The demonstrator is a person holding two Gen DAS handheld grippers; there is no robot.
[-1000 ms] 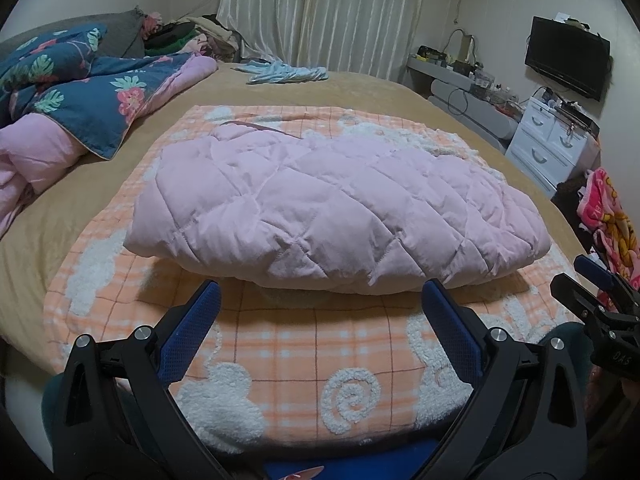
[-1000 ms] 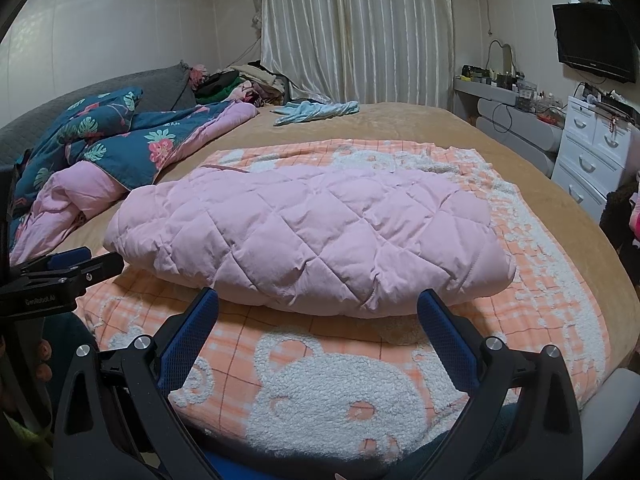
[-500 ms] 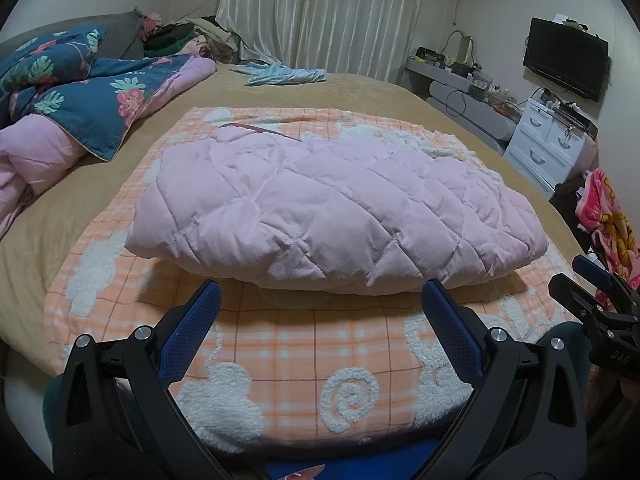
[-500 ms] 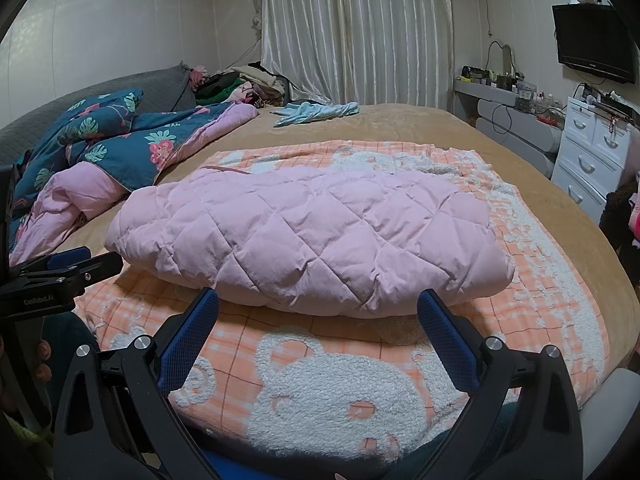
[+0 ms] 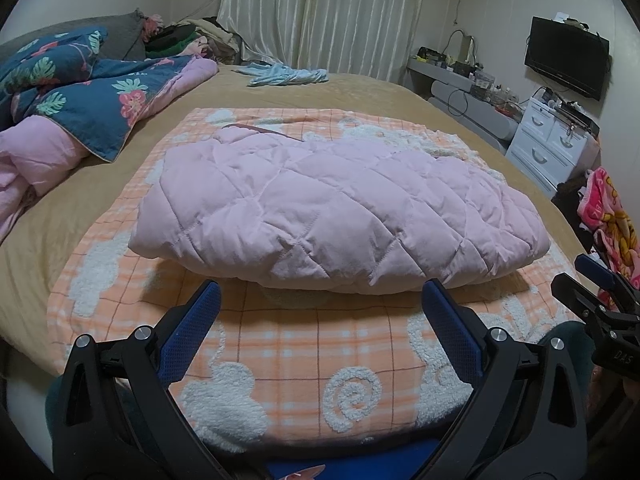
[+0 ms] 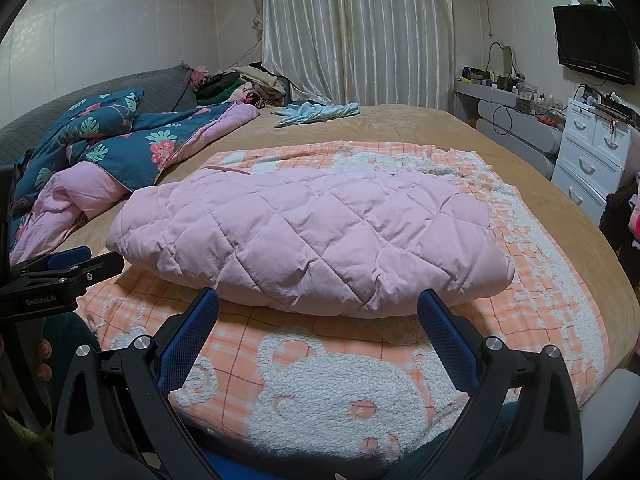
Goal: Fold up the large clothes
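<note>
Bedroom light is dim and warm, and everything I care about sits on the wide bed [image 5: 360,92] with its tan cover. At its middle lies the pink quilted jacket [image 5: 340,216], already gathered into a thick, puffy bundle on the orange checked blanket [image 5: 304,352] with white fleecy figures. From its loft I judge it light and soft, springy enough to puff back open after a fold, with a smooth shell that may slide on itself. I would take it at the near hem or at a corner where the layers stack, pinching deep so I catch every layer and not just the outer skin.

My left gripper [image 5: 320,312] hovers just short of the near edge, fingers spread wide, holding nothing. My right gripper [image 6: 318,316] does likewise from the other side, wide apart and empty, not touching the fabric.

Further out, a blue floral duvet [image 6: 120,136] is heaped on the left, a light blue garment [image 6: 316,112] lies near the far edge by the curtains [image 6: 360,32], and a white drawer unit [image 6: 592,152] stands to the right under a wall television [image 6: 592,44].
</note>
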